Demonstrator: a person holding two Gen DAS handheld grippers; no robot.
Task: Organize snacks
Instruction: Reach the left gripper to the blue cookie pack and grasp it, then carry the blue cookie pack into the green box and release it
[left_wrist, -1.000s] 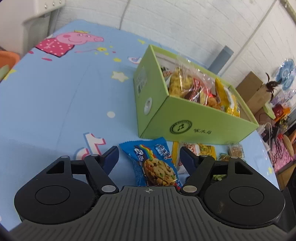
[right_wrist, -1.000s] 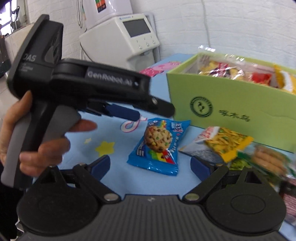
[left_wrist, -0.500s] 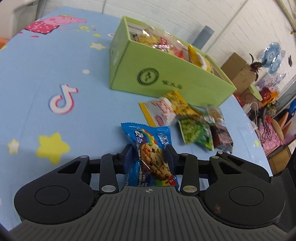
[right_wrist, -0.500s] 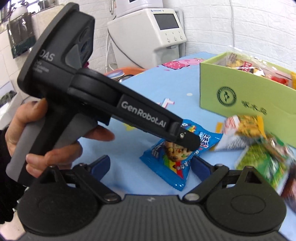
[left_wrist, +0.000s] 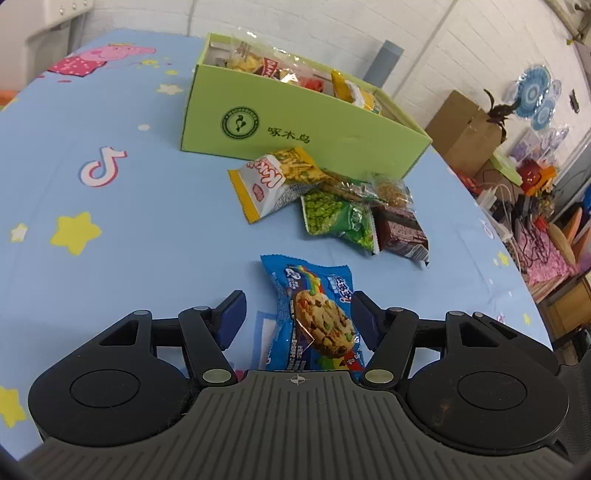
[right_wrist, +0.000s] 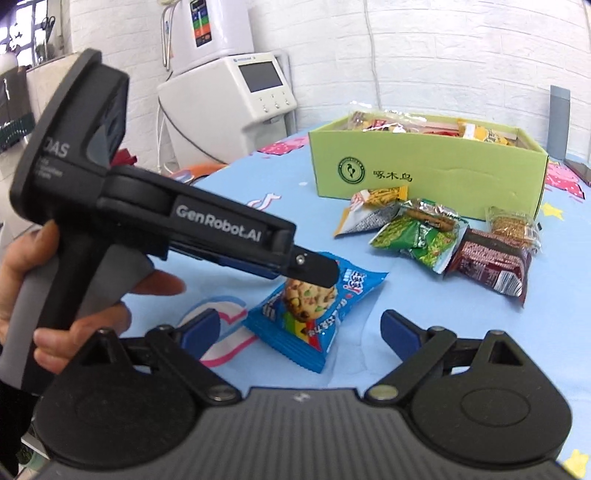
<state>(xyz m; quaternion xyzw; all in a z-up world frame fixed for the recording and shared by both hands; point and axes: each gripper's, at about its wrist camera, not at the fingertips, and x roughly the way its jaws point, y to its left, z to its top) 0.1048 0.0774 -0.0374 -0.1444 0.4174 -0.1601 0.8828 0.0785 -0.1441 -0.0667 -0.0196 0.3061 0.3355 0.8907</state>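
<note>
A blue cookie packet (left_wrist: 314, 314) (right_wrist: 314, 306) lies flat on the blue cartoon tablecloth (left_wrist: 147, 221). My left gripper (left_wrist: 298, 301) (right_wrist: 317, 271) straddles it with its jaws opening. The left pad stands clear of the packet and the right pad is just at its edge. My right gripper (right_wrist: 300, 321) hangs open just short of the packet, gripping nothing. A green cardboard box (left_wrist: 314, 125) (right_wrist: 424, 177) full of snacks stands farther back. In front of it lie a yellow-white packet (left_wrist: 273, 184), a green pea packet (left_wrist: 336, 218) and a brown packet (left_wrist: 400, 232).
A person's hand (right_wrist: 92, 321) holds the left gripper's handle at the left of the right wrist view. A white machine (right_wrist: 240, 96) stands beyond the table's far left. Cardboard boxes (left_wrist: 465, 133) and clutter sit past the table's right edge.
The left gripper shut on the cookie packet, drew it back away from the green box, then spread its jaws again. The right gripper also drew back from the box.
</note>
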